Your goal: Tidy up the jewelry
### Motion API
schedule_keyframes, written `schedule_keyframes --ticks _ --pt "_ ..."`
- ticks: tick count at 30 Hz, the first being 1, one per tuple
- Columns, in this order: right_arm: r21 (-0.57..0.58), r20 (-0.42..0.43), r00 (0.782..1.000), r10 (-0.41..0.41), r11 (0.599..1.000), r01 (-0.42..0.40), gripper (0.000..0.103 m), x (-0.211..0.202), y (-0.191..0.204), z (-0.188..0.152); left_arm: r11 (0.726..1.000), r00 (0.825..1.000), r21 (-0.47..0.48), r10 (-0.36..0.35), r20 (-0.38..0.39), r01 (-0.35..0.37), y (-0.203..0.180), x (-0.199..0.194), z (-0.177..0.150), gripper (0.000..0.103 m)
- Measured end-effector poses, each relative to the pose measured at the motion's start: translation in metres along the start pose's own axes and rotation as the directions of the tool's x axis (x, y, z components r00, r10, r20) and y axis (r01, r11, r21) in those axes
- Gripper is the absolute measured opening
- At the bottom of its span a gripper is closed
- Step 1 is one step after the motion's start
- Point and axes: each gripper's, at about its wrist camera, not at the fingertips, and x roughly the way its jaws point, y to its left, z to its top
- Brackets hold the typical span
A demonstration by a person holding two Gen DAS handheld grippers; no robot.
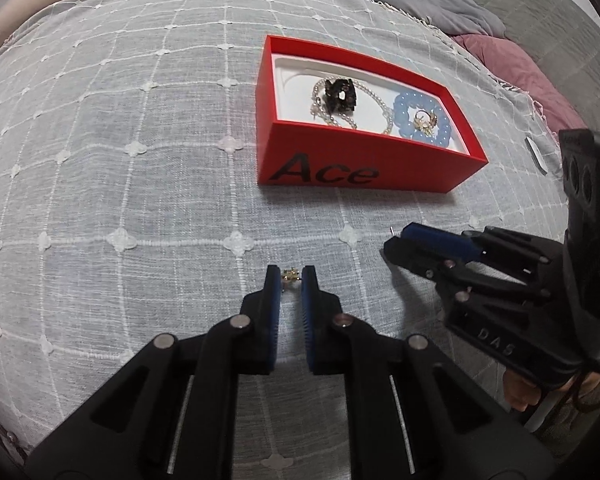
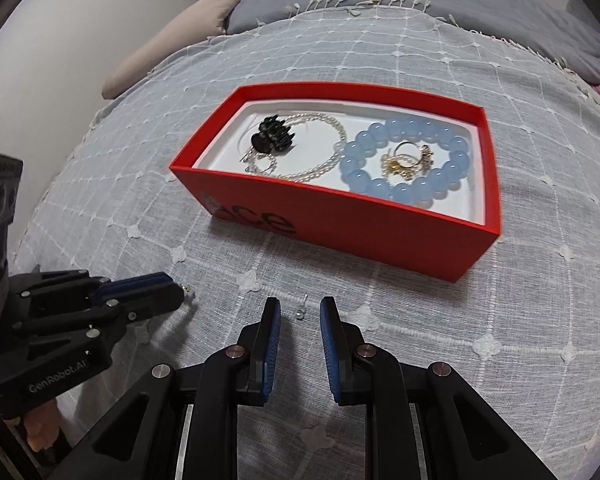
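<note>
The left claw (image 1: pixel 291 276) is pinched down on a tiny gold earring (image 1: pixel 290 275) right at its tips, low over the bed cover (image 1: pixel 140 184). From there the red box (image 1: pixel 364 168) sits up ahead and a bit to the right, long side facing the claw, with nothing but bare cloth between. The right claw (image 2: pixel 299 307) has its jaws apart, holding nothing, with a small silver stud (image 2: pixel 301 307) lying loose on the cover between the tips, pointing toward the box. Inside are a blue bead bracelet (image 2: pixel 404 158) and a pearl chain (image 2: pixel 320 148); the white floor between them looks free.
</note>
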Motion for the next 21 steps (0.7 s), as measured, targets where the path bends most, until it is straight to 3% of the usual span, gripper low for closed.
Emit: schedule_keyframes --ticks 4,9,21 --pt "-0.013 0.001 1.0 -0.011 1.0 0.011 0.019 0.005 0.006 -0.001 1.0 1.0 0.0 0.001 0.003 -0.001 0.001 -0.001 0.0 0.012" --pt "-0.016 0.008 0.999 -0.041 0.999 0.042 0.006 0.009 0.003 -0.002 1.0 1.0 -0.003 0.001 0.004 -0.001 0.0 -0.001 0.001 0.012" --pt "0.035 -0.01 0.999 0.031 0.999 -0.03 0.005 -0.006 -0.015 0.003 1.0 1.0 -0.012 -0.013 0.016 0.013 0.003 -0.007 0.004 0.012"
